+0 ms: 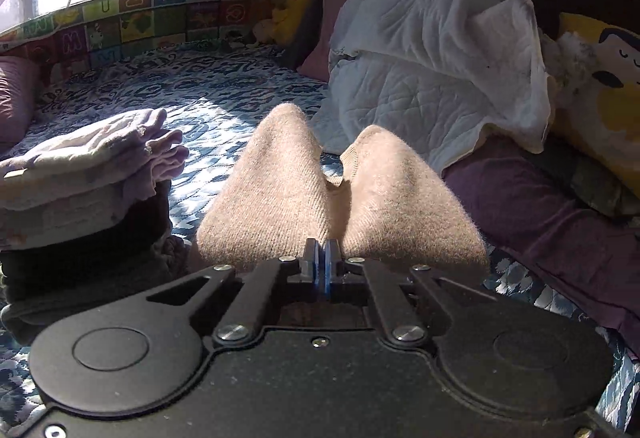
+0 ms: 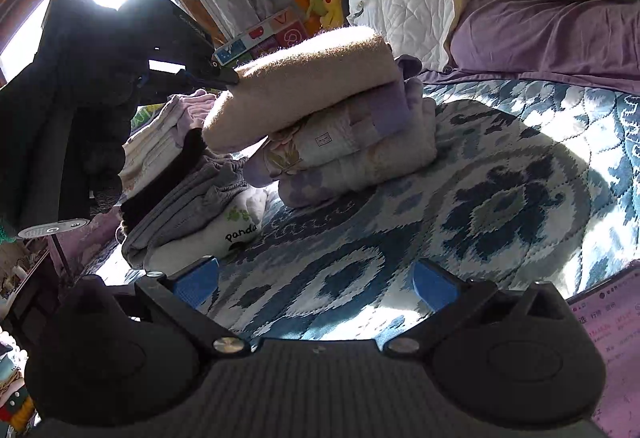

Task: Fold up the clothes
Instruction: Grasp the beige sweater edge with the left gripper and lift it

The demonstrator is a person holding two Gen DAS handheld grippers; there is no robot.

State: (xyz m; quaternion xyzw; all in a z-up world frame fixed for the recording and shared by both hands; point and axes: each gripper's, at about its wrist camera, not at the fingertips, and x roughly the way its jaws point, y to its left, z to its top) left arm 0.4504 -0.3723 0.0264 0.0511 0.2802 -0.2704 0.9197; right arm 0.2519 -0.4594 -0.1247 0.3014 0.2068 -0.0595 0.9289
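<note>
My left gripper (image 1: 322, 247) is shut on a folded beige knit sweater (image 1: 280, 198), which bulges up in two humps ahead of the blue pads. In the right wrist view the same beige sweater (image 2: 312, 78) hangs partly over a stack of folded pale floral clothes (image 2: 360, 154), with the left gripper (image 2: 230, 76) clamped on its left end and a black-gloved hand (image 2: 80, 86) behind it. My right gripper (image 2: 316, 288) is open, low over the blue patterned bedspread (image 2: 500, 198), with nothing between its blue pads (image 2: 434, 284).
A second pile of folded clothes (image 1: 80, 166) lies left of the sweater, with a grey garment and a white "panda" item (image 2: 236, 226) nearby. A white quilted blanket (image 1: 432, 58), purple bedding (image 1: 540, 206) and plush pillows (image 1: 608, 86) fill the head end. A pink paper (image 2: 616, 338) lies at right.
</note>
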